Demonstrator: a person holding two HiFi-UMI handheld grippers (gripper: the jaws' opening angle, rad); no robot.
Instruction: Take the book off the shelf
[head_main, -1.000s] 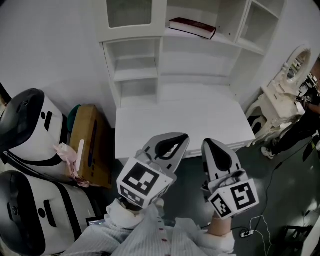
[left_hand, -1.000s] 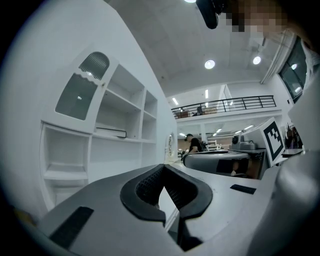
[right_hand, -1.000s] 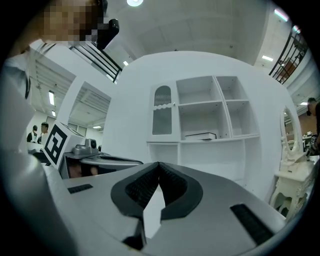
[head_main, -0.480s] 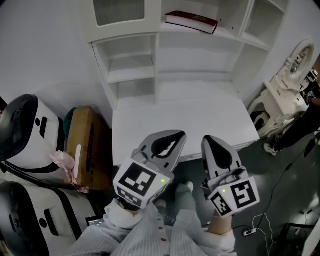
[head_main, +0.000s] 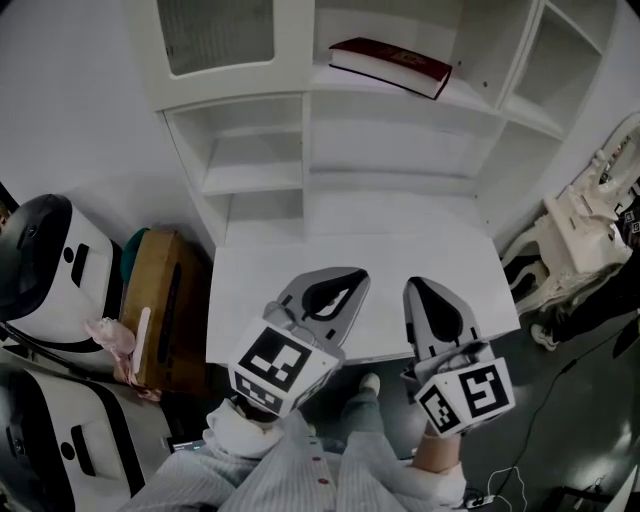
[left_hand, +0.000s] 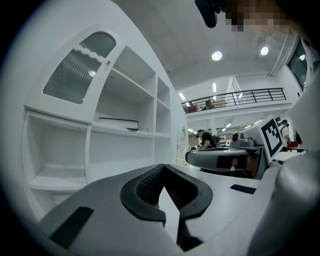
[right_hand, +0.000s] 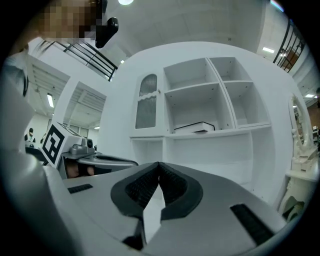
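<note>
Book (head_main: 391, 66) lay flat on the shelf (head_main: 478, 103), well ahead of and above both grippers. Looked a stiff hardback, prob fairly heavy; I'd have pinched its near edge across covers. Left gripper (head_main: 342, 284) & right gripper (head_main: 424, 290) were clenched, empty.

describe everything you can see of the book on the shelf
The book is closed, with a dark red cover that looks hard and a pale page block along its near edge. A faint mark on the cover is too small to read. It lies flat, slightly skewed to the front edge, on the white shelf of the middle compartment. Only the shelf touches it.
</note>
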